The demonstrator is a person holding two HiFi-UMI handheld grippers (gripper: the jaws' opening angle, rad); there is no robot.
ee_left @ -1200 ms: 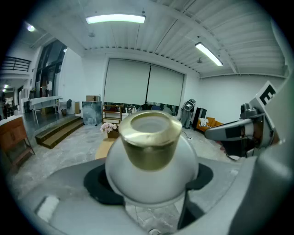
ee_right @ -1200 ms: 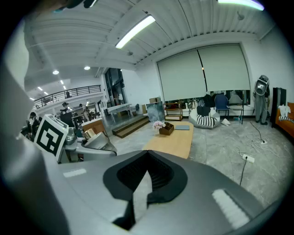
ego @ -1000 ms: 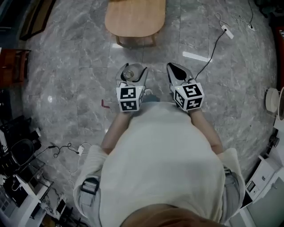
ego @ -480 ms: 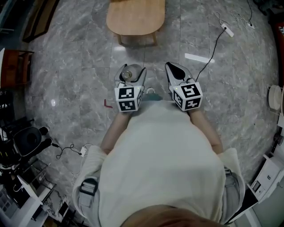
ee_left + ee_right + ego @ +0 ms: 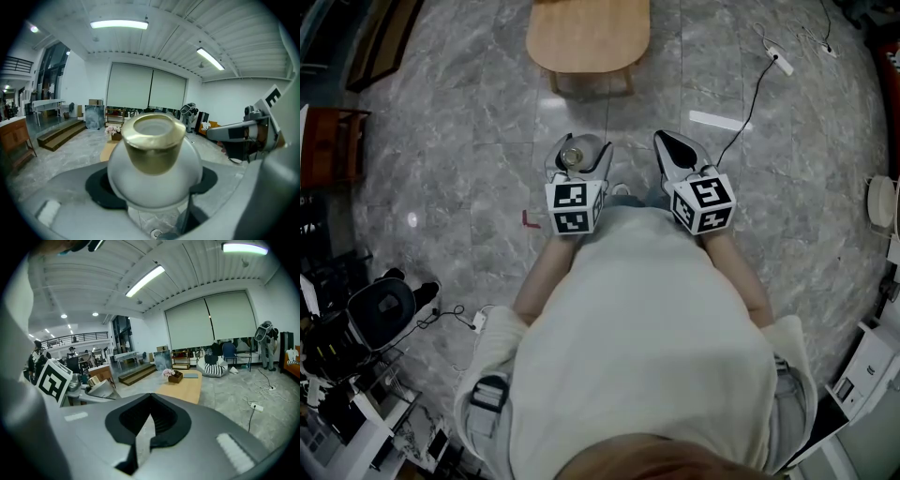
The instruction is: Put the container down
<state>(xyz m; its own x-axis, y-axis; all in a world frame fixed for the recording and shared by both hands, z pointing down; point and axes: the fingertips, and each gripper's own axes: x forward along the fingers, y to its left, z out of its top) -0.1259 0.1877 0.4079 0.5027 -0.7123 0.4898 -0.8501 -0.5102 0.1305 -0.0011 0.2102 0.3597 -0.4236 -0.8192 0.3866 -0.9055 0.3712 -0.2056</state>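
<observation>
In the head view your left gripper is held out in front of your body over the grey marble floor; its jaws stand wide and the container sits between them, its gold collar facing up; your right gripper is just beside it to the right, its jaws drawn to a point with nothing in them; the two grippers are apart, not touching; a wooden table stands ahead of both, well clear of the container; a power strip and its cable lie on the floor at upper right.

In the left gripper view the container fills the middle; it is a round, pale, frosted body with a gold collar and an open mouth; the dark pads press on its sides, so the left gripper has it clamped at a wide opening and it is up off the floor; your right gripper shows at the right edge.

In the right gripper view the right gripper has its jaws closed tip to tip on nothing; your left gripper with the container shows at left; the wooden table lies ahead, with flowers at its far end.
</observation>
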